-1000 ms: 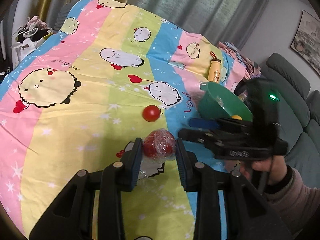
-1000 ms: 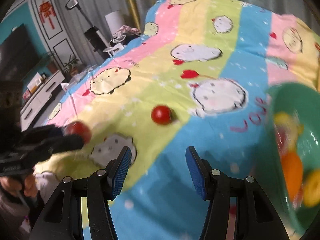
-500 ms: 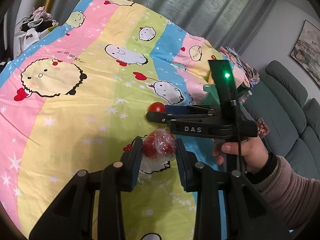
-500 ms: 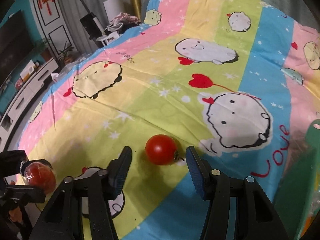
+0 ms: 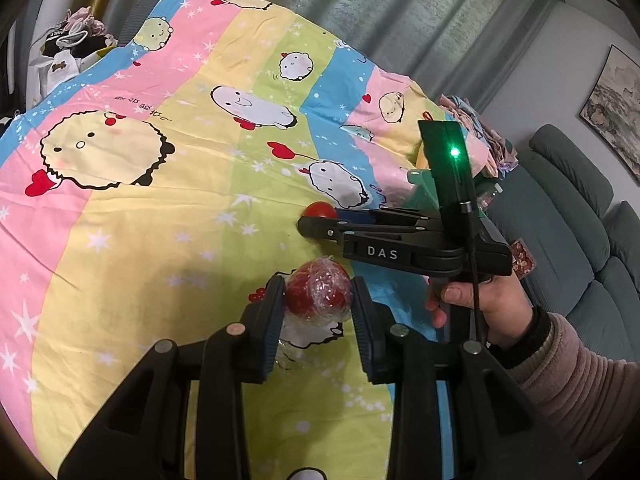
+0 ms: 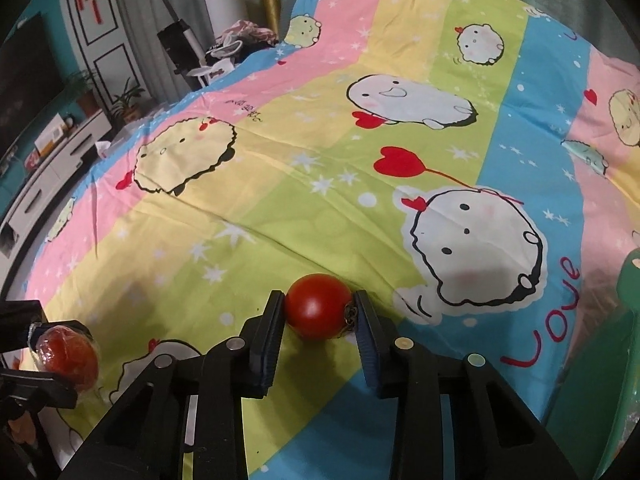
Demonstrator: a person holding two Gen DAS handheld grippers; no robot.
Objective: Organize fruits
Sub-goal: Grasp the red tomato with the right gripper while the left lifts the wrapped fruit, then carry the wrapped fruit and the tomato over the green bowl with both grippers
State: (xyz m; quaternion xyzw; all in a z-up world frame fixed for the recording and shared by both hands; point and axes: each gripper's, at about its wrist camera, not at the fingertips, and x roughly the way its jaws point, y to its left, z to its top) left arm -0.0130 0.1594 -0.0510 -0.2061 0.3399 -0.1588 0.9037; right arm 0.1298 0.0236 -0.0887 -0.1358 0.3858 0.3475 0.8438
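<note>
My left gripper (image 5: 318, 300) is shut on a red fruit wrapped in clear plastic film (image 5: 318, 294) and holds it just above the cartoon bedsheet; the wrapped fruit also shows in the right wrist view (image 6: 68, 354). My right gripper (image 6: 318, 312) is shut on a bare red tomato (image 6: 318, 310) that rests on the sheet. In the left wrist view the right gripper (image 5: 316, 226) reaches in from the right, and the tomato (image 5: 320, 211) peeks out behind its fingers. A green bowl (image 6: 630, 280) stands at the right edge, mostly hidden.
The striped cartoon bedsheet (image 5: 160, 208) covers the whole work surface. The green bowl (image 5: 424, 192) sits behind the right gripper. A grey sofa (image 5: 580, 216) lies to the right. Clothes (image 5: 76, 36) are piled at the far left corner.
The right gripper moved forward to the tomato and shut its fingers on it. The left gripper kept hold of the wrapped fruit and barely moved.
</note>
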